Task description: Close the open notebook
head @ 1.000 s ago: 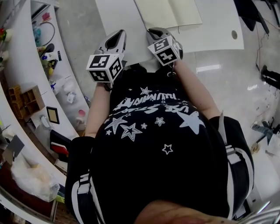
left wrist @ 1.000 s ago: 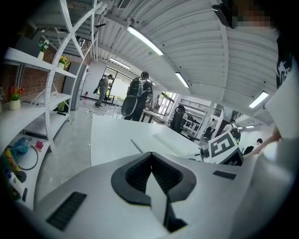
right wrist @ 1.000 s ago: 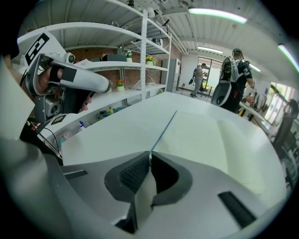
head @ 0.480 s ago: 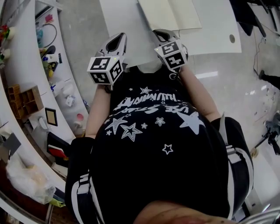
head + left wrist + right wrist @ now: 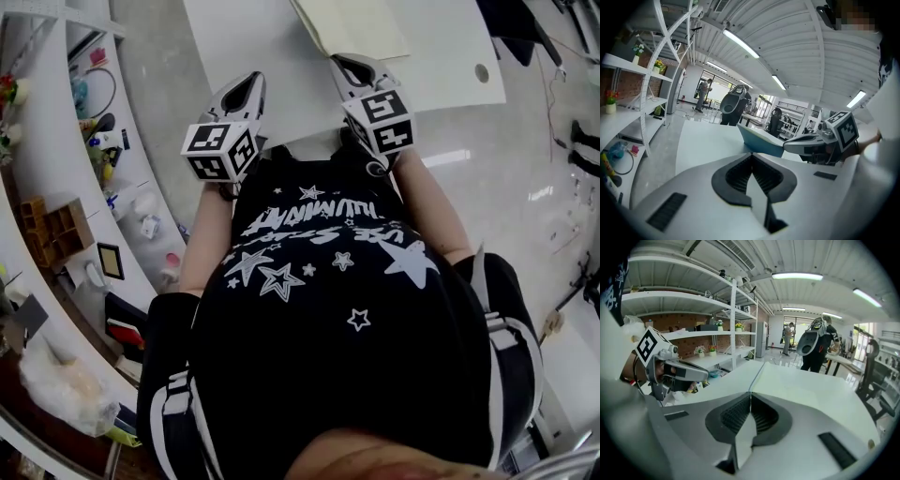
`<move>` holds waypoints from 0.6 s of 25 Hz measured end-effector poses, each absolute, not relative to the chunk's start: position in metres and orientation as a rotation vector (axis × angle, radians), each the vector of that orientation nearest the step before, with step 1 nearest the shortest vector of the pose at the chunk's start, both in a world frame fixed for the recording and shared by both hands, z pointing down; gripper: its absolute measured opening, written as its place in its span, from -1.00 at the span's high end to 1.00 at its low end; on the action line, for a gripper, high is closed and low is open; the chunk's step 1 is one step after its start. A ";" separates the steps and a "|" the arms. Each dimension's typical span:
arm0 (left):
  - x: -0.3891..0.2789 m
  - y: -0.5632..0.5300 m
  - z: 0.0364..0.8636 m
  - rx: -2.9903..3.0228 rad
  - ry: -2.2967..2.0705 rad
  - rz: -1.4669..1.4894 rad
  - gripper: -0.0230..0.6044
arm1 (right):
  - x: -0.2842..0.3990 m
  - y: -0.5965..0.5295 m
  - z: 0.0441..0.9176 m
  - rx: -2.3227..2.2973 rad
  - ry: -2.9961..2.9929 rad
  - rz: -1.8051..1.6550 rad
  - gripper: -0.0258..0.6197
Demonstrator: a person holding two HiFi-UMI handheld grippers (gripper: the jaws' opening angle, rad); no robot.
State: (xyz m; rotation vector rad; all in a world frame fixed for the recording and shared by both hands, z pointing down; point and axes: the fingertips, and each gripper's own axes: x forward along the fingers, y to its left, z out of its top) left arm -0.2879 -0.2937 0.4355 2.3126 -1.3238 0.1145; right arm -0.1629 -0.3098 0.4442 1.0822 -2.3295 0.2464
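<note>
The right hand-held gripper (image 5: 341, 62) pinches what looks like the raised cover edge of the notebook (image 5: 366, 23) on the white bench (image 5: 244, 37). The left hand-held gripper (image 5: 252, 79), pressed together and empty, hovers alongside.

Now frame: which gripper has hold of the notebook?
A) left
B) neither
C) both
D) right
D: the right gripper is shut on the edge of the blue cover of the notebook, which stands tilted up off the table. The left gripper is shut on nothing and sits apart from the notebook.
</note>
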 end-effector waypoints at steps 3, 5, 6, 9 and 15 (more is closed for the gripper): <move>-0.264 -0.298 0.428 2.329 -1.319 0.118 0.89 | -0.138 -0.318 0.430 1.115 -2.357 0.265 0.88; -0.246 -0.300 0.425 2.338 -1.316 0.123 0.89 | -0.119 -0.324 0.424 1.139 -2.365 0.271 0.88; -0.238 -0.301 0.424 2.338 -1.318 0.125 0.89 | -0.109 -0.327 0.422 1.148 -2.365 0.272 0.88; -0.216 -0.305 0.422 2.328 -1.331 0.127 0.89 | -0.078 -0.336 0.419 1.173 -2.356 0.276 0.88; -0.178 -0.313 0.419 2.331 -1.359 0.145 0.89 | -0.014 -0.360 0.442 1.231 -2.341 0.381 0.88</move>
